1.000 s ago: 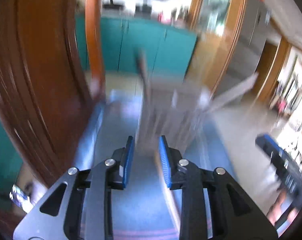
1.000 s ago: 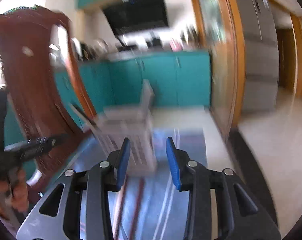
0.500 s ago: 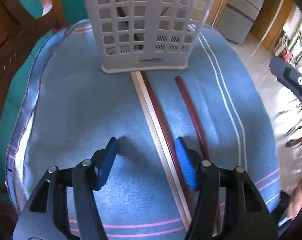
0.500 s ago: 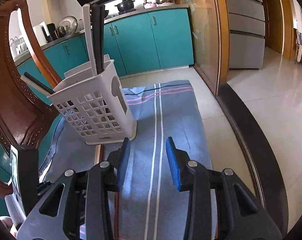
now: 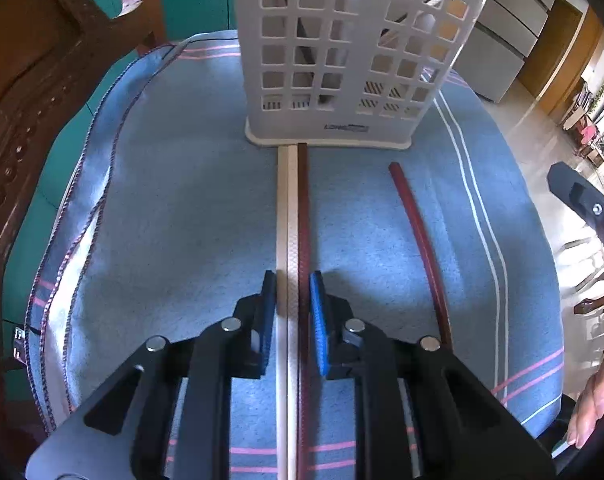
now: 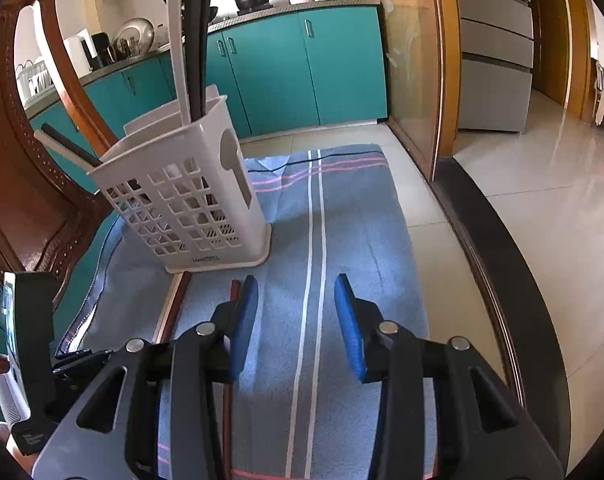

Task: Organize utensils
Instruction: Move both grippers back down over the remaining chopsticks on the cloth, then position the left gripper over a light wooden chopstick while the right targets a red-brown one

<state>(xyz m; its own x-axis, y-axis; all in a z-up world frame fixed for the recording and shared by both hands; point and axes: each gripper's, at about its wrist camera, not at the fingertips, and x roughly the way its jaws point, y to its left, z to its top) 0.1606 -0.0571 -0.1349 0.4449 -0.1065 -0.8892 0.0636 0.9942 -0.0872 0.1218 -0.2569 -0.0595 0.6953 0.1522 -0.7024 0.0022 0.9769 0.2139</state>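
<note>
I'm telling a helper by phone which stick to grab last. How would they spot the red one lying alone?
Find the white slotted basket standing on the blue towel. Two chopsticks, cream and dark red, run side by side from its base. The lone red chopstick lies apart on their right, near the towel's white stripes.

The utensil holder (image 5: 342, 52) looks like matt white plastic. The blue cloth (image 5: 181, 208) is rough terry. The chair (image 6: 17, 184) is glossy dark wood; the floor (image 6: 562, 208) shiny tile.
</note>
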